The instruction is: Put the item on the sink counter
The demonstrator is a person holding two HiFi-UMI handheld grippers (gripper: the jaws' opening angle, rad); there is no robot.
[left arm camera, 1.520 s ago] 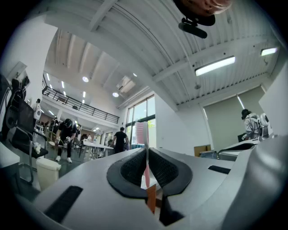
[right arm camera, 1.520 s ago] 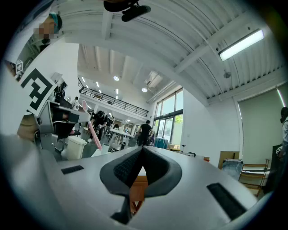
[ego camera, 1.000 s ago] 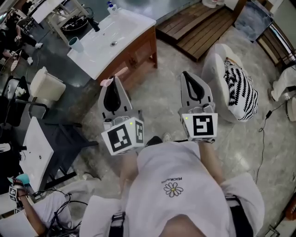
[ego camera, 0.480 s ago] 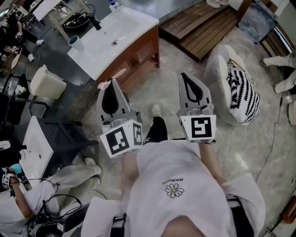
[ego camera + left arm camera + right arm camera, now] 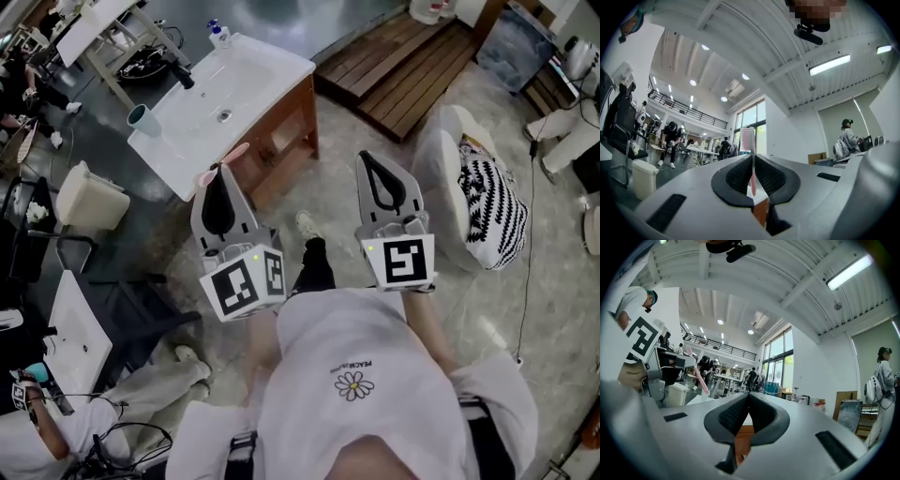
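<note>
Cup (image 5: 145, 119) at left end of sink counter (image 5: 267, 70)

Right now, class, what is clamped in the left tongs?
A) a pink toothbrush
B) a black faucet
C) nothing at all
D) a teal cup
A: the left gripper view shows the left tongs closed on a pink toothbrush, which stands upright between the dark pads with its bristle head above the tips.
</note>
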